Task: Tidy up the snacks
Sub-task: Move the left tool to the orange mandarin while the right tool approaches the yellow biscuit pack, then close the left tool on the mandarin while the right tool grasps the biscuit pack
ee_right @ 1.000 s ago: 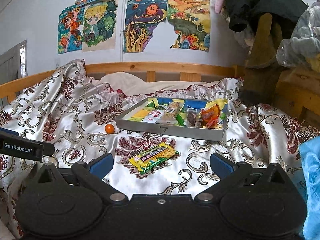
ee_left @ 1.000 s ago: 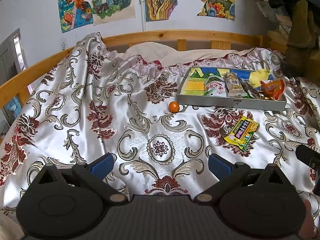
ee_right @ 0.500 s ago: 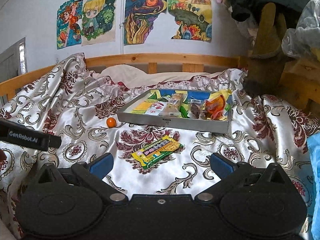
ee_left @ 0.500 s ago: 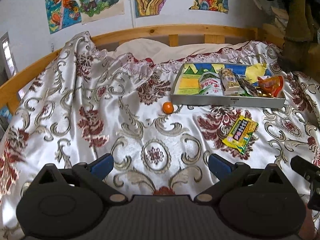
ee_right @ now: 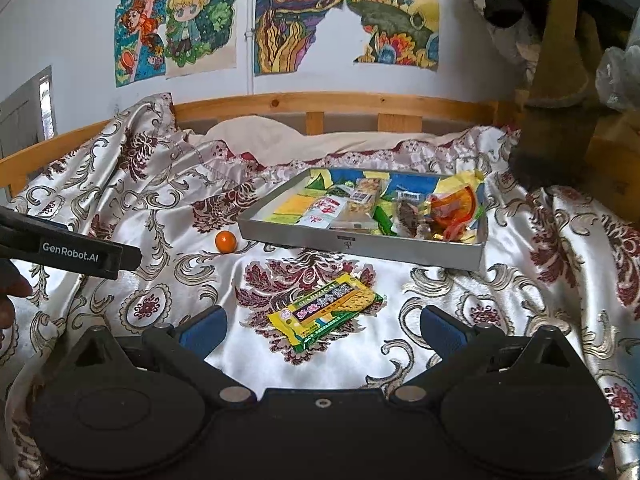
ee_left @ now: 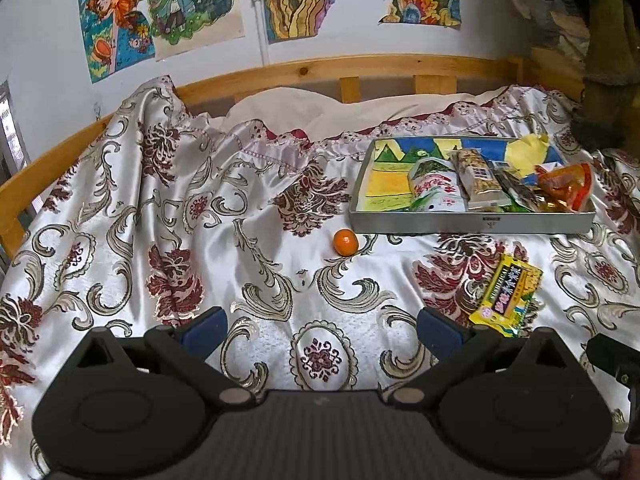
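Observation:
A grey metal tray point(ee_left: 472, 225) point(ee_right: 360, 246) with several snack packets lies on the patterned bedspread. A yellow-green snack packet point(ee_left: 508, 294) point(ee_right: 326, 310) lies on the spread in front of the tray. A small orange fruit point(ee_left: 345, 241) point(ee_right: 225, 241) sits left of the tray's near corner. My left gripper point(ee_left: 322, 326) is open and empty, low over the spread, short of the fruit. My right gripper point(ee_right: 323, 326) is open and empty, just behind the yellow-green packet. The left gripper's body also shows in the right wrist view point(ee_right: 72, 254).
The satin bedspread point(ee_left: 160, 220) is wrinkled and rises at the left. A wooden bed rail point(ee_left: 360, 66) and a wall with drawings stand behind. Dark clothes and a brown plush thing point(ee_right: 556, 80) hang at the right.
Both grippers have moved forward and lower toward the spread; the tray, packet and fruit look closer. Both jaws stay open.

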`<state>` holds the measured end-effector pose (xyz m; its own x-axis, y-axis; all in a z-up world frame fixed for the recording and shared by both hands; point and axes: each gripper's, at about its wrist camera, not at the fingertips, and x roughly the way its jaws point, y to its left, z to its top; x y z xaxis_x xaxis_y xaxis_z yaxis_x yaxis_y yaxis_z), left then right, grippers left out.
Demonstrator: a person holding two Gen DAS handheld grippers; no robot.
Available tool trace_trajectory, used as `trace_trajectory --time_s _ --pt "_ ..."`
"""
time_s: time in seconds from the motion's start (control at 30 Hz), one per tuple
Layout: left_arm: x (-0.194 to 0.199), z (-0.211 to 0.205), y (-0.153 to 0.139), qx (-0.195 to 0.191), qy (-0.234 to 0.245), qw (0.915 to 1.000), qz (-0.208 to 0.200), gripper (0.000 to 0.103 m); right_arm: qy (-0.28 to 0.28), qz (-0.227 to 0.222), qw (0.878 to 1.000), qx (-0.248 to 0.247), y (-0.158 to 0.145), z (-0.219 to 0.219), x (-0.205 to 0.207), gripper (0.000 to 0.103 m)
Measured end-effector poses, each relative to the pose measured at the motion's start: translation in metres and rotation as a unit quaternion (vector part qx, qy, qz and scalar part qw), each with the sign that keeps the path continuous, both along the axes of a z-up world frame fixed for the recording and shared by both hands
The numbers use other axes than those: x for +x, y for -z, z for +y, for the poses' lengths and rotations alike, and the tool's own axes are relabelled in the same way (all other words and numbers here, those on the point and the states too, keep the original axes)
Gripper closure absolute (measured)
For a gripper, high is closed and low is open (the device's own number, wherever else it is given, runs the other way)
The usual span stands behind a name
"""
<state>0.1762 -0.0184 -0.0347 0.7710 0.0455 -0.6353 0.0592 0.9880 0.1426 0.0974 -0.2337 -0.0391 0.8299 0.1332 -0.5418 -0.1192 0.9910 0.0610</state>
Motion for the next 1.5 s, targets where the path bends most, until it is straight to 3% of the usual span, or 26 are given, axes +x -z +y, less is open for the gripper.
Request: trace_trajectory --time_s 0.43,0.63,1.0,1.3,1.5 --pt "0.034 0.008 0.01 -0.004 -0.021 0.9998 -0.005 0.0 0.017 0.058 0.998 0.024 0.014 -0.001 0.041 0.001" --pt "0.053 0.006 0.017 0.015 -0.027 0.9993 -0.021 0.0 0.01 0.081 0.996 0.035 0.021 0.004 0.061 0.001" --pt "0.086 0.009 0.038 0.02 -0.038 0.999 -0.013 0.0 0.004 0.142 0.987 0.077 0.046 0.008 0.085 0.001" --pt "0.111 0.011 0.057 0.005 -0.007 0.9998 -0.016 0.0 0.0 0.18 0.972 0.15 0.07 0.006 0.115 0.001" --pt "0.136 0.015 0.072 -0.022 0.024 0.9994 -0.011 0.0 -0.006 0.171 0.969 0.181 0.078 0.004 0.125 0.001"
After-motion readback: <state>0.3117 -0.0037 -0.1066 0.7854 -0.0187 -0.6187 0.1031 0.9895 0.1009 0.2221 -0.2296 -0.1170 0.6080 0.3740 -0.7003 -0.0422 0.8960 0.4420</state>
